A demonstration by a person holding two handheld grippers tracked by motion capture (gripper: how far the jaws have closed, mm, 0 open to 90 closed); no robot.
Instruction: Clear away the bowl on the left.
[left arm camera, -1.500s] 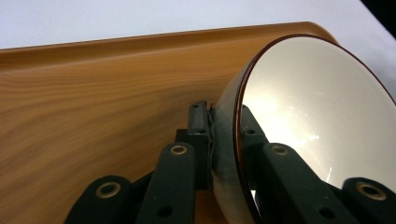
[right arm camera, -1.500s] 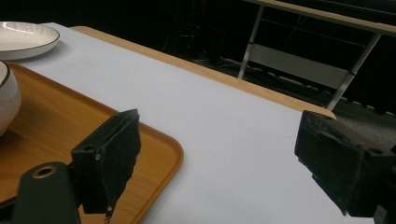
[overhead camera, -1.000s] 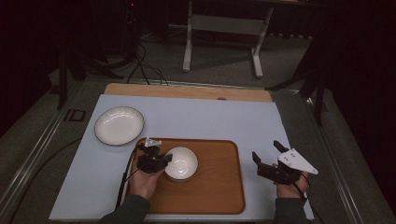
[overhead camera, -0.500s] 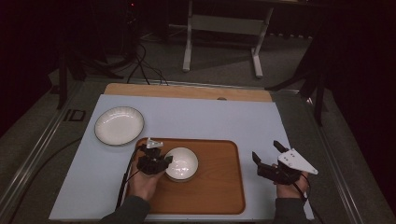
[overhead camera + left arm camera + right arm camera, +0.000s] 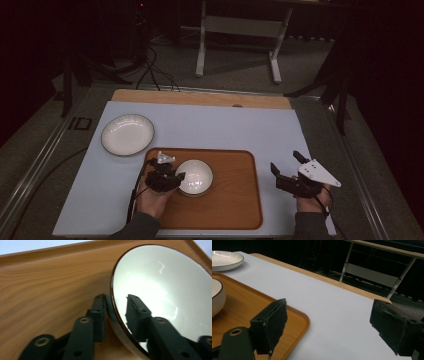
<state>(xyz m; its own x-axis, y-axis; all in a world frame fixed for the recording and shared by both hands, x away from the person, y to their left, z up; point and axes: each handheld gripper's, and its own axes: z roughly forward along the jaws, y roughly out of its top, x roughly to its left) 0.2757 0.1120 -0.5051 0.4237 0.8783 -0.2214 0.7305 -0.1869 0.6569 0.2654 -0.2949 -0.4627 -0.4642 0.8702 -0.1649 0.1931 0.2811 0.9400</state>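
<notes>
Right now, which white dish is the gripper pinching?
The bowl on the wooden tray. The left gripper clamps its rim, one jaw inside, one outside. The plate sits apart on the mat, untouched.

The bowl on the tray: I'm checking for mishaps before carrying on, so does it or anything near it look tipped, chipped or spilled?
Nothing stands out. The bowl looks empty and unchipped on the wooden tray, its rim pinched by the left claw. The plate lies flat on the white mat, and the right claw hangs open beside the tray.
</notes>
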